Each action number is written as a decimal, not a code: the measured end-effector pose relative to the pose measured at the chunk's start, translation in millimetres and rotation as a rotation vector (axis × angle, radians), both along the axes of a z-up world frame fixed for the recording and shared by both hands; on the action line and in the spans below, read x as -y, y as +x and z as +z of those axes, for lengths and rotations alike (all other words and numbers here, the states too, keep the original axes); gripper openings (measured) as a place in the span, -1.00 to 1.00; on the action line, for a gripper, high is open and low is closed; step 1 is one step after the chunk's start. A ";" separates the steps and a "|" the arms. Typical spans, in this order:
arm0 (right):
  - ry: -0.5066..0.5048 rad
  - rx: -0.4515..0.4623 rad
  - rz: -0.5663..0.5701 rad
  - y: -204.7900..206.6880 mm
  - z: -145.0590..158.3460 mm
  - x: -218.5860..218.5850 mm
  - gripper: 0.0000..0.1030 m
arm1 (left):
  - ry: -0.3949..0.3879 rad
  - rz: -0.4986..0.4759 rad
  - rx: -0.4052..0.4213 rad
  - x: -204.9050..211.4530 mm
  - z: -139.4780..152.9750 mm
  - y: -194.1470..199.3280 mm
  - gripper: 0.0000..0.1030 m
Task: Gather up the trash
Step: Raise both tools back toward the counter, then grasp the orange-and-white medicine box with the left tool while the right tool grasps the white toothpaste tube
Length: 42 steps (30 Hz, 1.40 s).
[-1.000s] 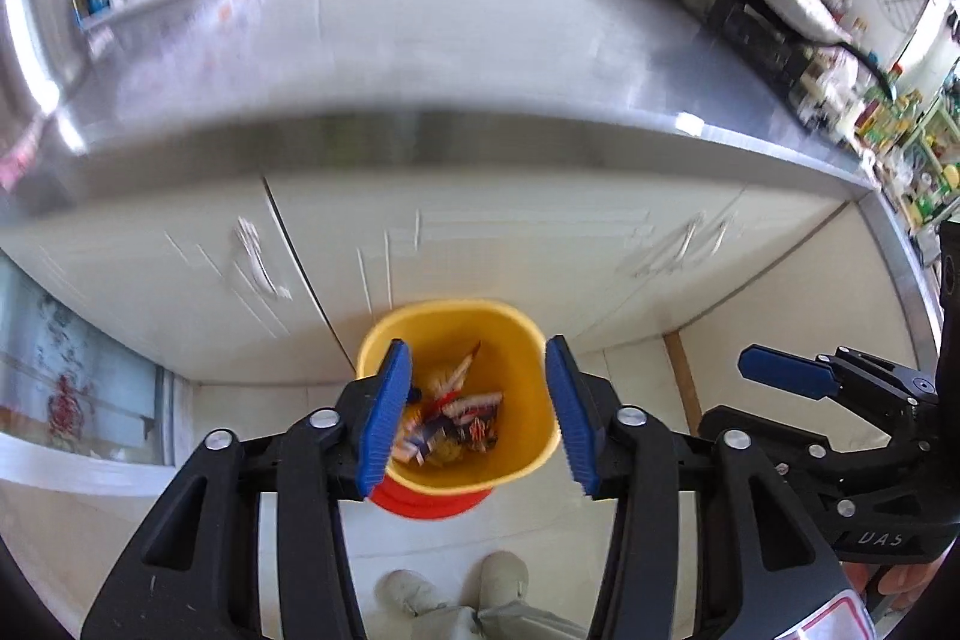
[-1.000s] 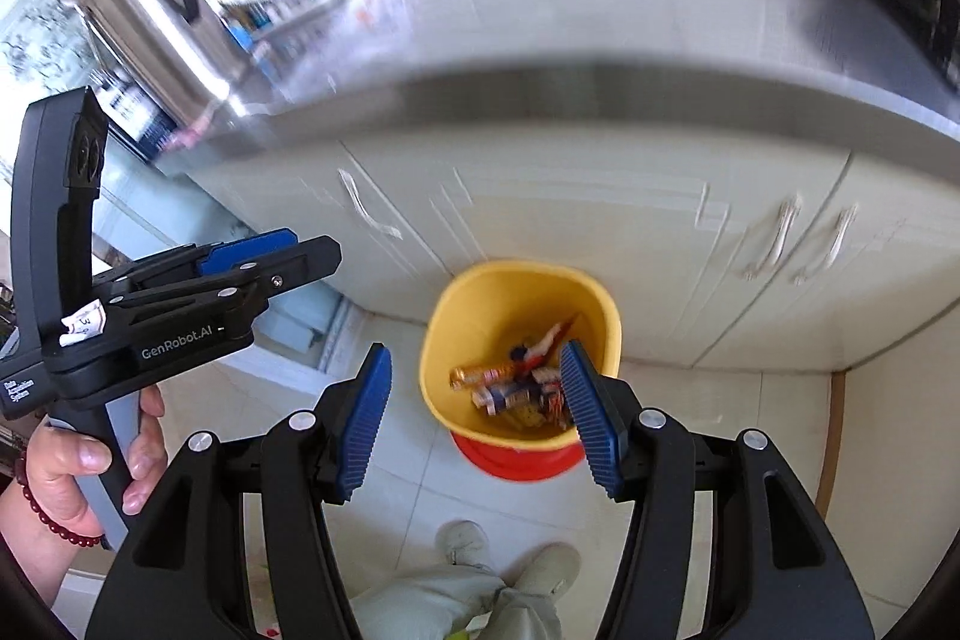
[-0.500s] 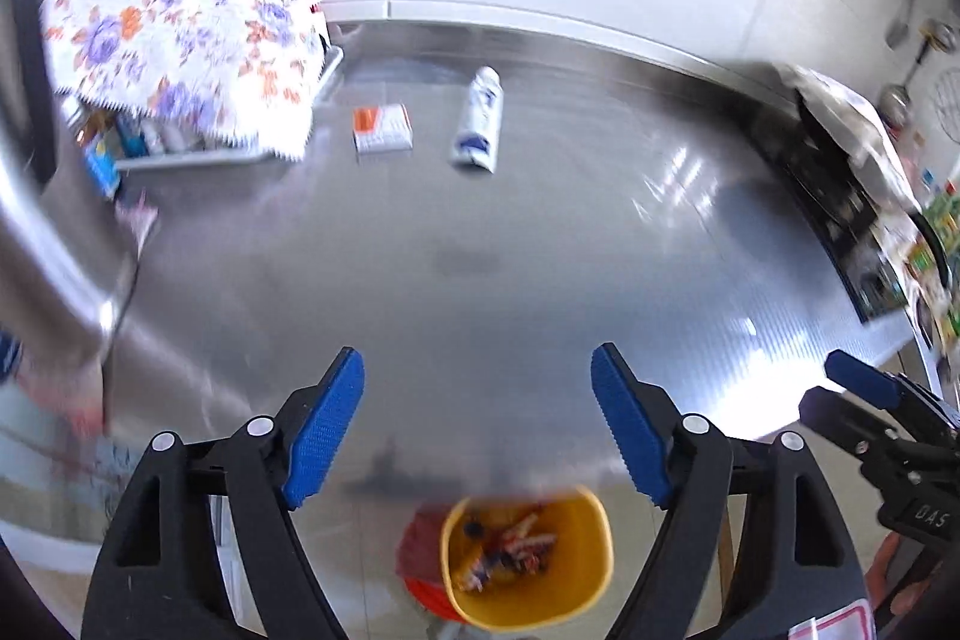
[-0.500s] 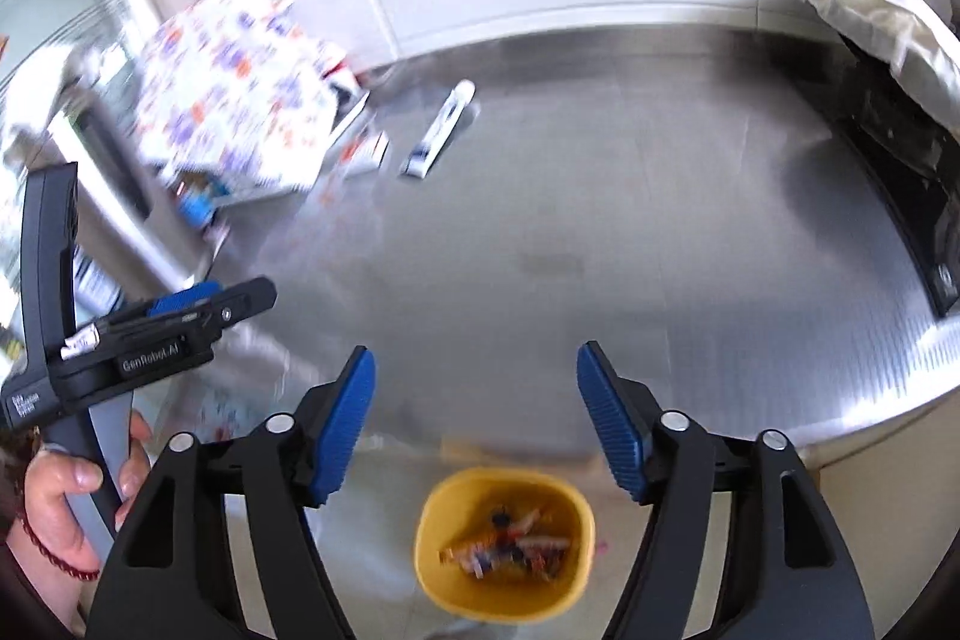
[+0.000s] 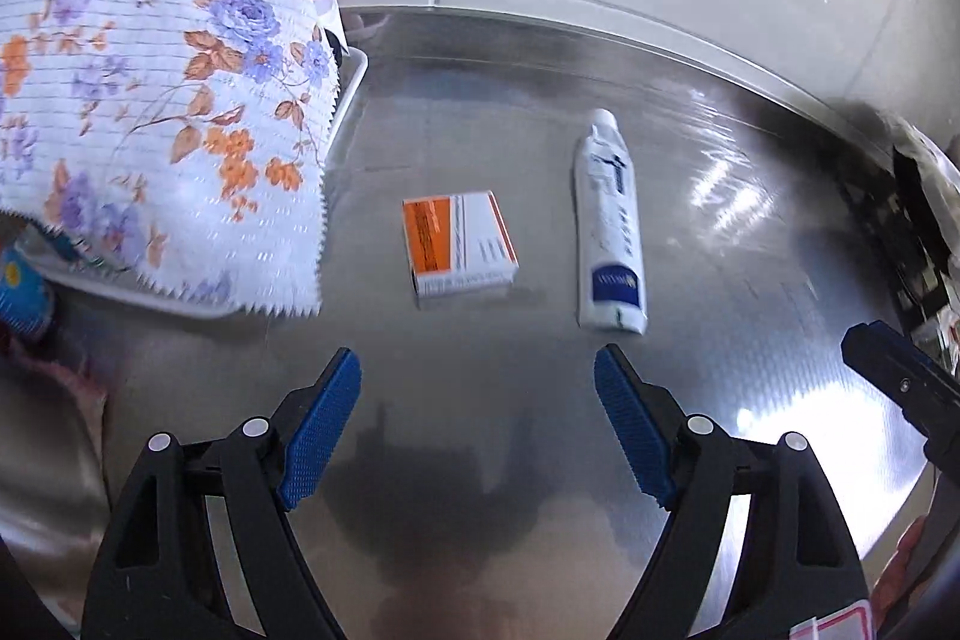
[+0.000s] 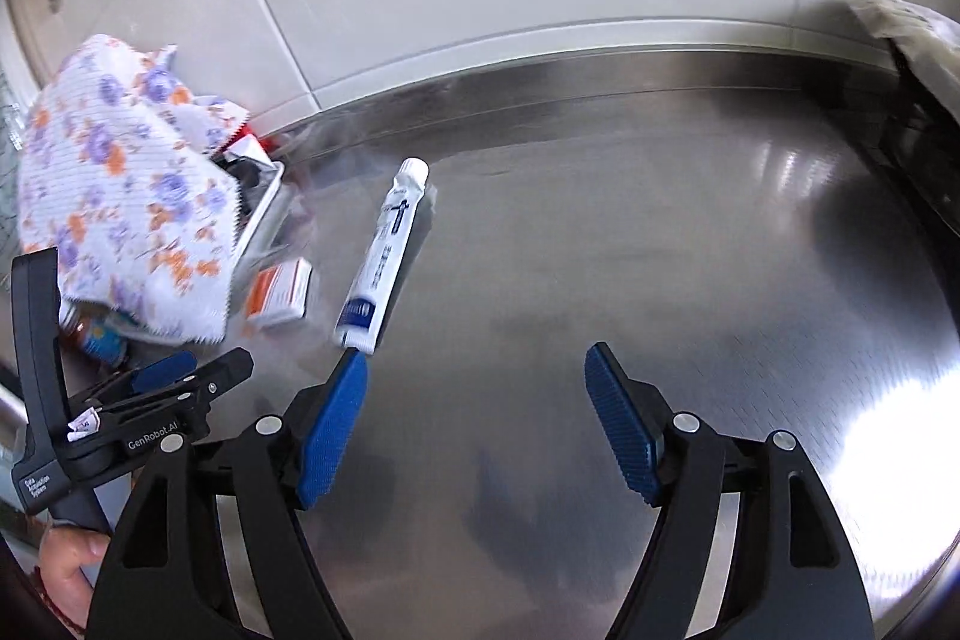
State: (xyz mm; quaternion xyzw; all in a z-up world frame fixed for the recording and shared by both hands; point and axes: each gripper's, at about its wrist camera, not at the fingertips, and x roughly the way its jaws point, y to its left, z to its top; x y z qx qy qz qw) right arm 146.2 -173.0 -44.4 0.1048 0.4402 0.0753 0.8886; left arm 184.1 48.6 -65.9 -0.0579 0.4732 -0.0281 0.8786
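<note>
Box and tube lie on the steel counter (image 5: 750, 280).
Both the left gripper (image 5: 478, 430) and right gripper (image 6: 477, 424) gape wide, empty; box (image 5: 459, 241) at 11 o'clock, tube (image 5: 609, 226) at 1, cap pointing 12.

floral cloth (image 5: 156, 100) hides tray (image 5: 354, 82) contents

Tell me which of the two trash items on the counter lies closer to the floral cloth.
The orange-and-white box. It lies close beside the hanging edge of the floral cloth, while the white tube lies on the box's far side, farther out on the steel counter.
</note>
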 end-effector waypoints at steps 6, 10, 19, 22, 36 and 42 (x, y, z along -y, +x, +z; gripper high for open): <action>-0.003 -0.042 0.037 51.4 -15.5 -22.3 0.46 | -0.004 0.024 -0.015 -3.1 -12.3 38.3 0.55; -0.024 -0.074 0.071 83.3 -28.4 -40.2 0.46 | 0.012 0.034 -0.025 -3.2 -22.5 53.1 0.45; -0.124 -0.094 0.126 128.3 -50.1 -80.0 0.46 | 0.088 0.019 0.007 5.2 -32.4 64.5 0.38; -0.165 -0.090 0.140 137.3 -54.0 -89.8 0.46 | 0.121 0.006 0.017 6.9 -36.1 70.0 0.38; -0.213 -0.039 0.200 139.0 -55.4 -110.0 -0.60 | 0.119 0.027 0.027 -11.6 -33.7 82.4 0.05; -0.169 -0.049 0.212 128.0 -49.3 -102.2 -0.87 | 0.080 0.024 0.029 -12.1 -32.0 71.2 0.03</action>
